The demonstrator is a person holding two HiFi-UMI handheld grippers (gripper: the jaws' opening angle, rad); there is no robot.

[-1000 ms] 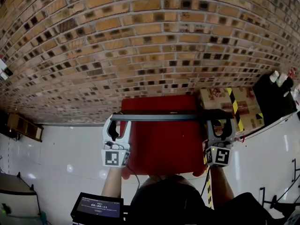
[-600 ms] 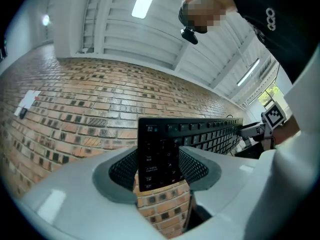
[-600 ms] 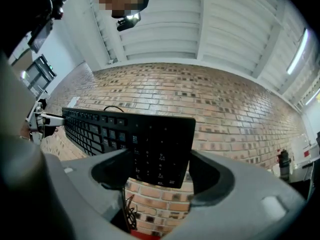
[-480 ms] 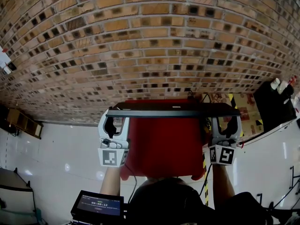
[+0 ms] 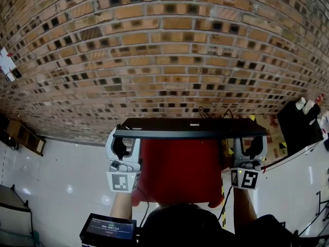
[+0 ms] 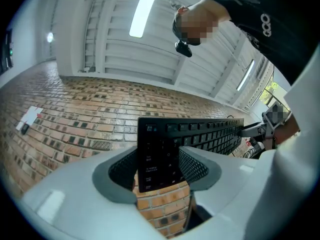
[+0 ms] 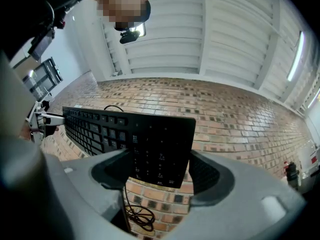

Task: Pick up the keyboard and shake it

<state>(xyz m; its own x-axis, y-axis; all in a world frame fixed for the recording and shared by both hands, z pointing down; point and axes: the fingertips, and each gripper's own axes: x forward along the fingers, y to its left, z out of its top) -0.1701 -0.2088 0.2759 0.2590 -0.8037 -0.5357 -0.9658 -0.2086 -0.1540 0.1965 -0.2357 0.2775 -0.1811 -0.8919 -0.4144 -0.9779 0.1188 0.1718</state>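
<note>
A black keyboard (image 5: 187,129) hangs level in the air above a red table (image 5: 180,174), with a gripper at each end. My left gripper (image 5: 125,138) is shut on its left end, and in the left gripper view the keys (image 6: 165,149) stand between the mesh pads of the left gripper (image 6: 157,166). My right gripper (image 5: 250,140) is shut on the right end, where the number pad (image 7: 155,146) sits between the pads of the right gripper (image 7: 162,171). The keyboard's cable (image 7: 137,211) dangles below.
A brick wall (image 5: 154,50) fills the background, with a white floor (image 5: 61,179) on both sides of the table. A cardboard box with yellow-black tape (image 5: 270,125) and a black stand (image 5: 298,120) are at the right. A small screen (image 5: 108,229) sits at the bottom left.
The keyboard has tipped, so more of its broad side shows instead of only a thin edge, and it looks larger in view. Both grippers keep their hold on its ends.
</note>
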